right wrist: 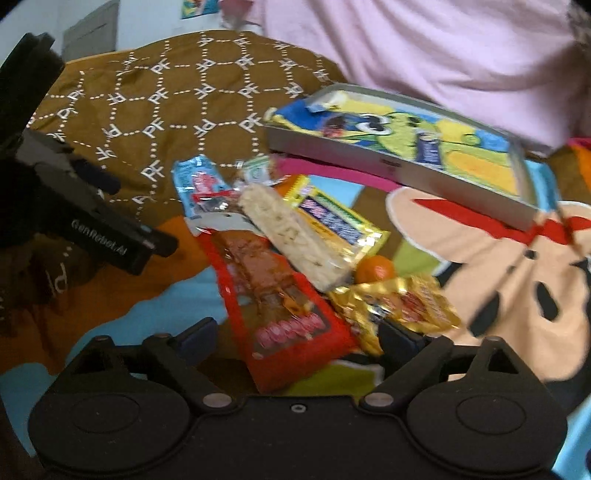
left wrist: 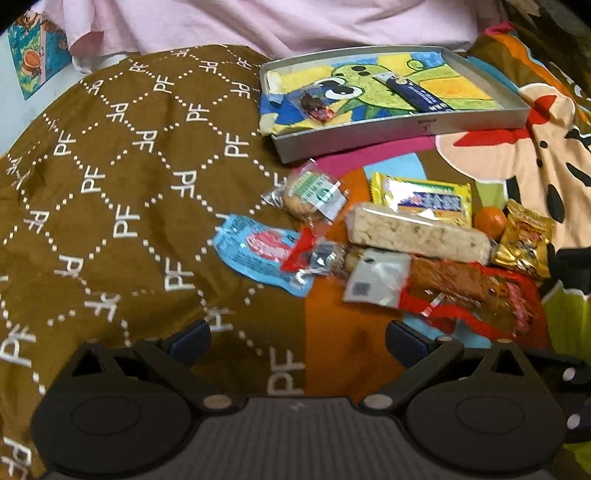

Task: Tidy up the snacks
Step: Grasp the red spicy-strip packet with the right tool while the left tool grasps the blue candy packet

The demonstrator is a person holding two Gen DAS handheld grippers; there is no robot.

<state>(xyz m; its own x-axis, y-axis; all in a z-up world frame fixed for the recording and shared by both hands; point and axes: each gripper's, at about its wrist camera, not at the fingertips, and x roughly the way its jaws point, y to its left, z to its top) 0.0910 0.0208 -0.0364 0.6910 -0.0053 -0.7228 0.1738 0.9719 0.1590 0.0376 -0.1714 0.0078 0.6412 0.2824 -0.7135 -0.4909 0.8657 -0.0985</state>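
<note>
A pile of snacks lies on the bed: blue packet (left wrist: 255, 251), wrapped cookie (left wrist: 310, 194), yellow packet (left wrist: 424, 195), pale rice bar (left wrist: 417, 232), orange (left wrist: 489, 220), gold packet (left wrist: 524, 243) and long red packet (left wrist: 472, 291). Behind them stands a metal tray (left wrist: 402, 129) holding a dark blue stick packet (left wrist: 417, 92) and a small dark snack (left wrist: 314, 105). My left gripper (left wrist: 297, 341) is open over the bedcover, short of the pile. My right gripper (right wrist: 297, 339) is open, its fingers astride the red packet (right wrist: 280, 295) without pressing it; the gold packet (right wrist: 402, 302) touches the right finger.
A brown quilt with a white "PF" pattern (left wrist: 129, 184) covers the left of the bed, and a cartoon-print sheet (left wrist: 517, 166) the right. Pink cloth (left wrist: 258, 22) is heaped behind the tray. The left gripper's black body (right wrist: 103, 232) shows at the left of the right wrist view.
</note>
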